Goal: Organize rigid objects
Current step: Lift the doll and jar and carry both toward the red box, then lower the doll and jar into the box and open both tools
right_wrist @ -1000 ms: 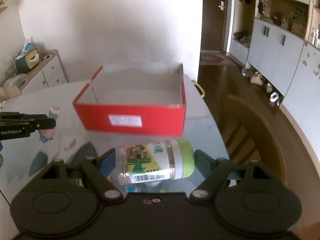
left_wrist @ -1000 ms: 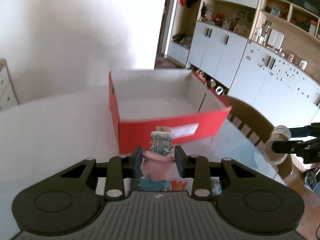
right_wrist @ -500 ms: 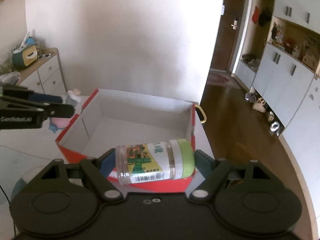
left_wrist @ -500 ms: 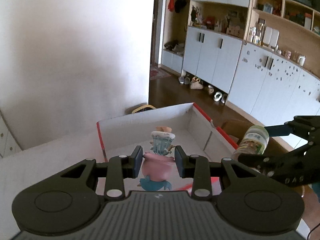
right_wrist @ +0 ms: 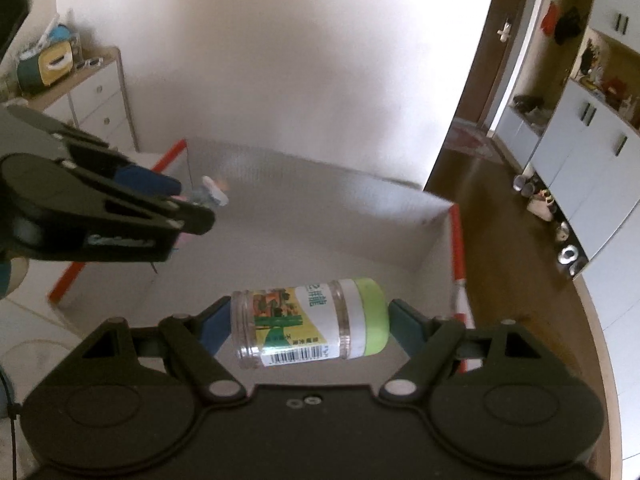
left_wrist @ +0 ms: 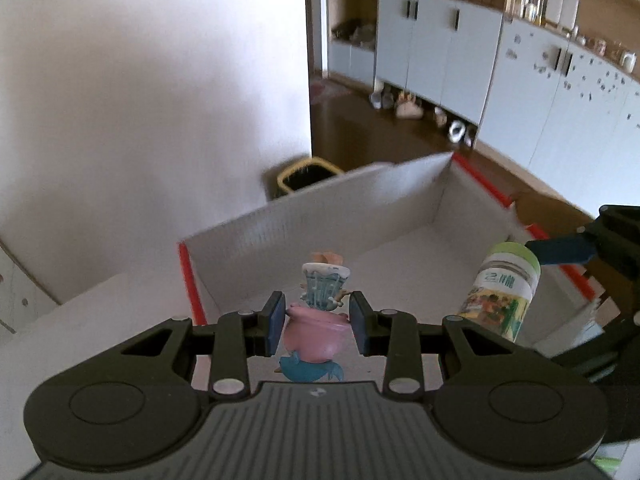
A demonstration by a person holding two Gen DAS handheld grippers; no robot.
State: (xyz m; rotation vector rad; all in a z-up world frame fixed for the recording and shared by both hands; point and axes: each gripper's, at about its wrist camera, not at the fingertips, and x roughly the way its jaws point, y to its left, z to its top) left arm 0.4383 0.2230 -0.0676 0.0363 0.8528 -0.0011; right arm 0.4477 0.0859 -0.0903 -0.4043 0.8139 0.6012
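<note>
My left gripper point(left_wrist: 318, 322) is shut on a small pink and blue figurine point(left_wrist: 316, 334), held above the left part of the red cardboard box point(left_wrist: 188, 268), whose white inside is open to view. My right gripper point(right_wrist: 308, 326) is shut on a clear plastic jar with a green lid point(right_wrist: 310, 322), gripped end to end and lying sideways over the box's floor point(right_wrist: 320, 248). In the left wrist view the jar point(left_wrist: 504, 290) hangs at the right, over the box. The right wrist view has the left gripper point(right_wrist: 192, 210) at the left with the figurine point(right_wrist: 212, 194) sticking out.
The box sits on a white table point(left_wrist: 80, 320). A dark bin with a yellow rim point(left_wrist: 304, 176) stands on the floor behind the box. White cabinets point(left_wrist: 480, 52) line the right wall, with shoes below. A white drawer unit point(right_wrist: 96, 100) stands at the left.
Both grippers have moved forward from in front of the box to above its open inside, each still carrying its object. The box now fills the lower middle of both views.
</note>
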